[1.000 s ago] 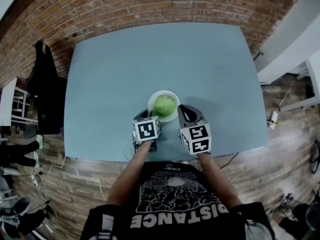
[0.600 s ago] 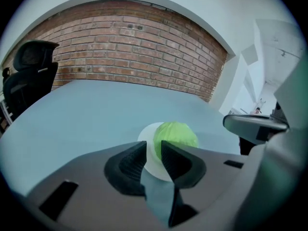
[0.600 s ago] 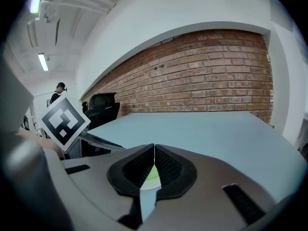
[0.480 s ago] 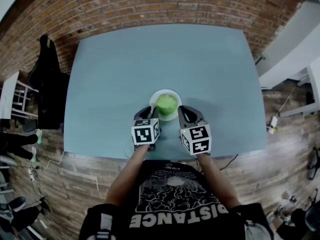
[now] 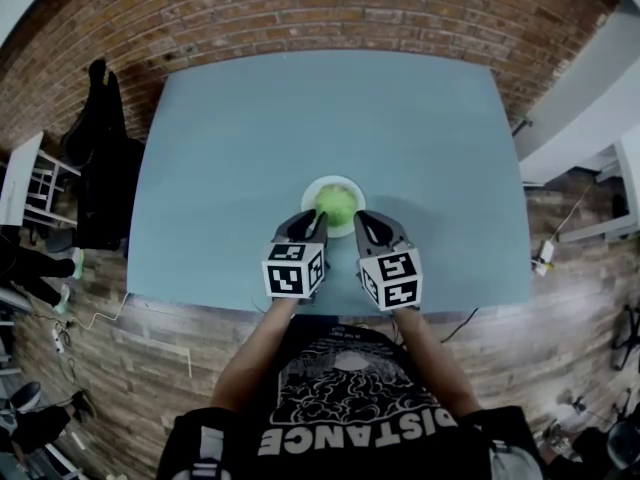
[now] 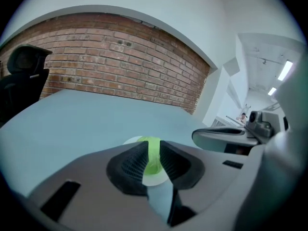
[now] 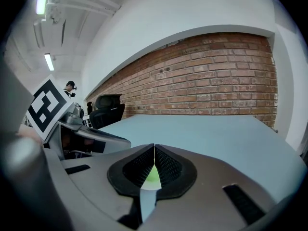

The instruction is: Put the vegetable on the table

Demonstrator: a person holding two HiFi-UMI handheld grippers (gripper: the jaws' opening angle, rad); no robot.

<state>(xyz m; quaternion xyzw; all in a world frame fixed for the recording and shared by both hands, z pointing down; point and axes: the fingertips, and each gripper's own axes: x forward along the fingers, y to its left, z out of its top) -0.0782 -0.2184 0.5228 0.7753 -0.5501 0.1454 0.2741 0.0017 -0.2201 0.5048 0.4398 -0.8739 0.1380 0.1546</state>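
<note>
While hovering side by side just short of the plate, differ in the jaws: on the left gripper point(image 5: 303, 230), parted by a narrow slit only, with nothing between; on the right gripper point(image 5: 366, 228), pressed together at the tips, also empty.

Just beyond both tools, 1 round green vegetable point(image 5: 336, 204), perhaps a small cabbage or lettuce head, sitting in the middle of a white plate point(image 5: 314, 189). Seen also as a green strip through the left slit, beyond it and not inside.

Judged as rather light, fairly firm, yet leafy on the outside: easy to bruise, and ready to roll once off the plate. Better to take across the widest part, low on the 2 sides, after opening much wider; too narrow now for such a ball. Squeeze gently. Possibly steady the plate rim with the other tool, being likely to slide on the smooth blue table point(image 5: 250, 118).

Around the plate, bare table on all sides, with most room toward the far brick wall point(image 5: 330, 8). Near edge close behind the grippers, so safer to set down beside or beyond the plate. Off the left edge, a dark chair point(image 5: 98, 173), well apart.
</note>
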